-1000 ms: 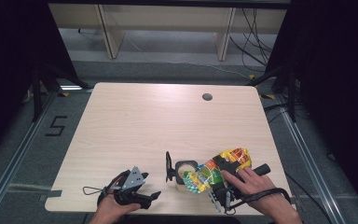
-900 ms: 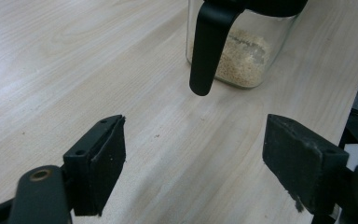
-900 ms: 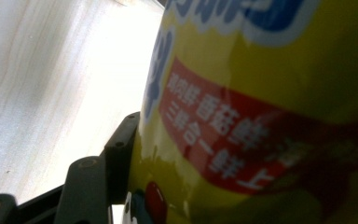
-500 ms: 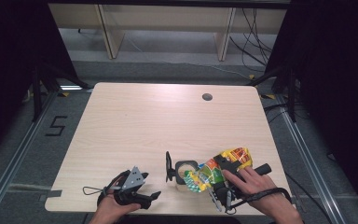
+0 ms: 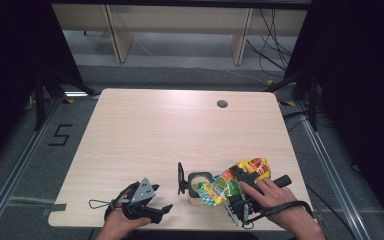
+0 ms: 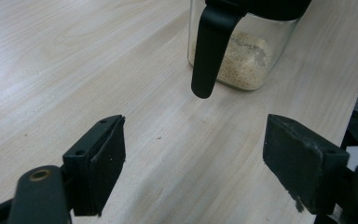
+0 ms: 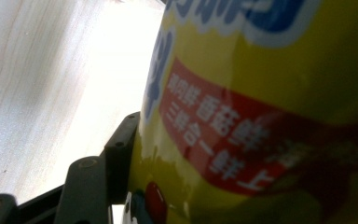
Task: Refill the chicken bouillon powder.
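High view, right hand-held gripper: near the front edge of the tabletop, right of centre, clamped on a yellow snack bag that is tipped with one end over the glass jar.
High view, glass jar: stands on the tabletop just left of the bag, its black lid swung up on the jar's left side.
High view, left hand-held gripper: lies low at the front edge, left of the jar and apart from it, jaws apart with nothing between them.
Left gripper view, jaws: spread wide over bare wood, nothing held.
Left gripper view, glass jar: ahead of the jaws, pale grains lying in its bottom; a black handle-like part hangs down in front of it.
Right gripper view, snack bag: pressed close against the left jaw; yellow with a red band of printed characters and blue lettering above.
Right gripper view, tabletop: pale wood to the left of the bag.
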A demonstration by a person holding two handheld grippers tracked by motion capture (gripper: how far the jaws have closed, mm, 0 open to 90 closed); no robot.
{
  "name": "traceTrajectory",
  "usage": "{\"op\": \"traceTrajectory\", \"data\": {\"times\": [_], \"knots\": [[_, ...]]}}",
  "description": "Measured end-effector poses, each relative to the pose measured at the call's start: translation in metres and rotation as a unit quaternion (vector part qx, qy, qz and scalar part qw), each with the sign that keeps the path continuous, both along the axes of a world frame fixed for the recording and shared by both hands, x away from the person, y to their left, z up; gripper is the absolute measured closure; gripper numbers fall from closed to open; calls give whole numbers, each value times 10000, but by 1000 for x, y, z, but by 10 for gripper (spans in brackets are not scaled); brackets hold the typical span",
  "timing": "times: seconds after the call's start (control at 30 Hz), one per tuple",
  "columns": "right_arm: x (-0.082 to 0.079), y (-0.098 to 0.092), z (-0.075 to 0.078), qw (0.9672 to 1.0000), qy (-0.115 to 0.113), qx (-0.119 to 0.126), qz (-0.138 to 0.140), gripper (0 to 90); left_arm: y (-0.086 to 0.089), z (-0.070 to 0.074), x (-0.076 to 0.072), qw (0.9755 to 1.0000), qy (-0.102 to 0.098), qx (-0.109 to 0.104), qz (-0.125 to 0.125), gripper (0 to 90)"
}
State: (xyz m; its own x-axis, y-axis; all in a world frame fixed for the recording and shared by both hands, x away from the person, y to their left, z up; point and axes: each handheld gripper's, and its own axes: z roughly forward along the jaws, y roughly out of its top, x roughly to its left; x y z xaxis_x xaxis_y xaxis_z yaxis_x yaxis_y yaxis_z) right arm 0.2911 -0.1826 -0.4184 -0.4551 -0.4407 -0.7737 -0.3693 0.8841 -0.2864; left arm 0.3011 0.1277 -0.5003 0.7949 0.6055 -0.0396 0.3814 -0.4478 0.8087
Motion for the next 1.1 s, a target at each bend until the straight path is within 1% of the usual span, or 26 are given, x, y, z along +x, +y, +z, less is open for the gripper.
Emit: {"op": "traceTrajectory", "data": {"times": [0.07,0.1,0.2,0.23,0.3,0.37,0.4,0.43,0.47,0.5,0.53,0.57,0.63,0.7,0.73,0.77,0.8,0.83,0.87,0.9,0.93,0.97,1.0,1.03,1.07,1.1], "knots": [[1,1,0,10000,6,-16,80,404,0,0,-1,10000,7,-7,10,207],[1,1,0,10000,14,-18,57,404,0,0,0,10000,-27,45,-22,207],[-2,1,2,10000,-29,-22,8,404,0,0,0,10000,-8,28,-3,207],[-3,1,2,10000,-23,24,-44,404,1,1,0,9999,10,130,-62,207],[-1,2,0,10000,-40,22,22,404,0,2,1,9998,-27,164,-67,207],[-1,3,-1,10000,-16,-61,57,404,-1,1,0,10000,-21,72,-55,208],[-1,3,-1,10000,6,-22,86,405,0,1,1,9999,-58,100,-121,207],[-3,3,-1,10000,-24,-32,7,404,0,1,1,9999,-58,100,-121,207],[-3,3,0,10000,-47,2,-38,404,0,1,1,9999,-42,145,-49,207],[-3,4,0,10000,-61,-6,3,404,-1,0,1,10000,-25,56,-38,208],[-2,4,1,10000,-53,-27,26,404,0,1,1,10000,-18,60,-52,208],[-2,4,1,10000,-44,-49,43,404,1,2,2,9997,-49,222,-101,207],[-1,4,-2,10000,-15,-83,13,404,1,2,2,9996,-111,218,-135,207],[-1,3,-2,10000,-26,-50,75,405,-1,1,0,10000,1,85,-33,207],[-4,2,-3,9999,-3,78,-142,404,-1,0,0,10000,4,94,-29,207],[-4,3,-1,10000,-63,-26,12,405,-1,0,0,10000,22,56,-37,208],[-4,4,0,9999,-91,-72,13,405,-1,0,0,10000,22,56,-37,207],[-4,4,1,9999,-107,-46,8,405,0,1,2,9998,-51,167,-58,207],[-4,4,1,9999,-107,-46,8,405,0,1,2,9998,-51,167,-58,207],[-5,5,-1,9999,-82,-108,-51,404,-1,1,0,10000,2,77,-35,207],[-3,5,-2,9999,-73,-114,39,405,-1,1,0,10000,-2,81,-35,208],[-3,5,-1,9999,-47,-105,29,405,-1,0,0,10000,-9,80,-33,208],[-3,5,-2,9999,-60,-83,78,405,0,1,1,9999,-43,145,-49,207],[-4,5,-2,10000,-61,-67,-25,405,0,1,2,9999,-46,148,-50,207],[-3,6,-1,9999,-87,-115,59,405,0,0,1,10000,-22,85,-34,208],[-4,5,-1,9999,-83,-108,37,404,0,1,1,9999,0,159,-51,207]]}}
